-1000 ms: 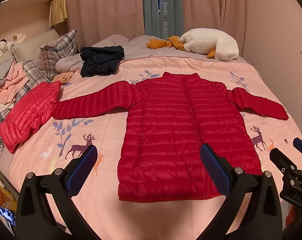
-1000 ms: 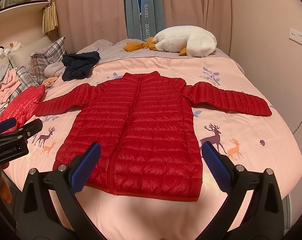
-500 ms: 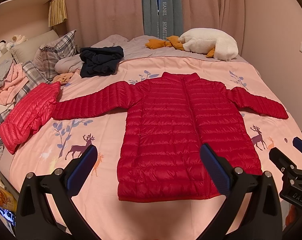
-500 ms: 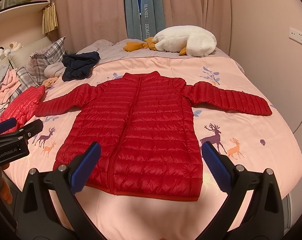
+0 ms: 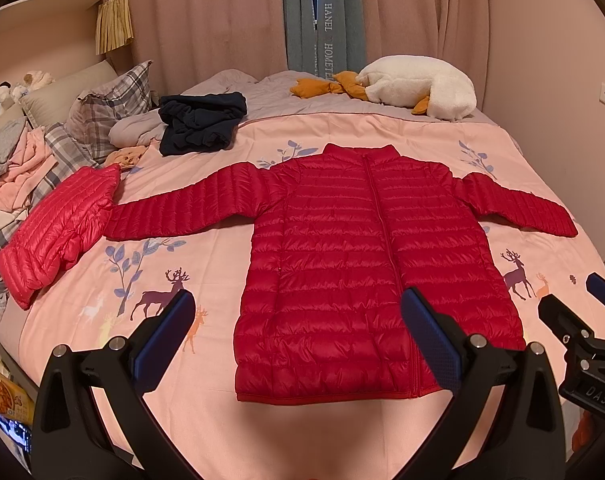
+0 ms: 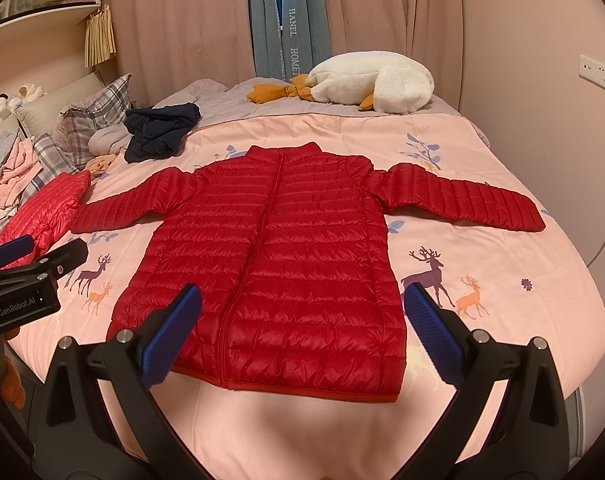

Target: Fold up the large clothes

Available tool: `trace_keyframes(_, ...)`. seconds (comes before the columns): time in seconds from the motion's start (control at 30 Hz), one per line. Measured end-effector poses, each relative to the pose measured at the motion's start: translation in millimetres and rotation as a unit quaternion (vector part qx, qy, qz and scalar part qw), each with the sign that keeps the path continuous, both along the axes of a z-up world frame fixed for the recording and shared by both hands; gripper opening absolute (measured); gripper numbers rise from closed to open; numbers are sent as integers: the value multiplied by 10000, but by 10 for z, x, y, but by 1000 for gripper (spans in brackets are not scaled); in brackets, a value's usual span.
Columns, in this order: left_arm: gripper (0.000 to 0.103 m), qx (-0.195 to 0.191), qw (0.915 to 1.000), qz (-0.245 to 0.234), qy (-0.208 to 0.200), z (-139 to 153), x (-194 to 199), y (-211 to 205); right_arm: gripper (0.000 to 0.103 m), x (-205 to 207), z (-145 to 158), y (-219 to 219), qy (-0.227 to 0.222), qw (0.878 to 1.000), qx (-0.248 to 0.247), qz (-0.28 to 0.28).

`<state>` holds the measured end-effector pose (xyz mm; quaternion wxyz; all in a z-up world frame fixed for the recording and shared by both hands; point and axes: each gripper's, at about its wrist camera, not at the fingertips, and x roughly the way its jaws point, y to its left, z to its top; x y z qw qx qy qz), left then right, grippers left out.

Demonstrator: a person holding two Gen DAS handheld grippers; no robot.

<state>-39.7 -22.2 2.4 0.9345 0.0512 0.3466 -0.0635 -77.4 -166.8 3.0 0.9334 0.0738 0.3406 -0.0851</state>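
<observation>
Where curtains (image 5: 230, 20) hang, pink bedspread (image 5: 342, 432), red jacket (image 5: 366, 264).

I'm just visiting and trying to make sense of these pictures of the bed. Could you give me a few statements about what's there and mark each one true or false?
1. The red jacket lies flat on the bed with both sleeves spread out. True.
2. The jacket's zip is open. False: it is zipped shut up to the collar.
3. The left gripper is clamped on the jacket's hem. False: it is open and holds nothing.
4. The right gripper is open and empty. True.
5. A white plush toy lies at the far side of the bed. True.
6. The dark blue clothes lie on top of the jacket. False: they lie apart from it, near the pillows.
</observation>
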Motion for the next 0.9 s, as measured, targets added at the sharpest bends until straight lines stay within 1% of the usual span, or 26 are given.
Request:
trace_keyframes(0.23,102,12,10000,-4,-6,5,-4,-19,101,-2,-1,-1,-4,10000,7,1)
trace_keyframes(0.33,102,-54,10000,-9,32,-11,16,-8,101,9,-24,-8,-18,10000,51,10)
trace_keyframes(0.4,102,-398,9990,-55,214,-74,115,58,101,24,-77,-12,-78,9995,266,116)
trace_keyframes(0.43,102,-708,9967,-78,395,-135,206,138,101,35,-106,-28,-117,9982,520,258)
trace_keyframes(0.47,102,-1068,9926,-81,568,-210,314,241,101,56,-164,-66,-202,9927,1048,563)
trace_keyframes(0.5,102,-1326,9888,-45,676,-276,401,316,101,72,-195,-88,-248,9884,1320,712)
trace_keyframes(0.57,102,-1929,9762,167,981,-487,661,583,101,118,-295,-148,-409,9729,2029,1029)
trace_keyframes(0.6,102,-2119,9710,286,1067,-572,748,683,101,133,-317,-155,-470,9699,2140,1061)
trace_keyframes(0.67,102,-2547,9572,646,1210,-785,966,991,101,180,-387,-171,-649,9630,2363,1119)
trace_keyframes(0.73,102,-2750,9485,963,1239,-951,1127,1223,101,239,-421,-177,-703,9588,2512,1126)
trace_keyframes(0.8,102,-2825,9433,1245,1224,-1074,1266,1450,101,296,-465,-186,-746,9526,2708,1173)
trace_keyframes(0.87,102,-3025,9339,1439,1249,-1213,1431,1717,101,375,-521,-187,-749,9474,2873,1193)
trace_keyframes(0.9,102,-3128,9291,1511,1266,-1257,1498,1819,101,418,-538,-193,-725,9472,2889,1190)
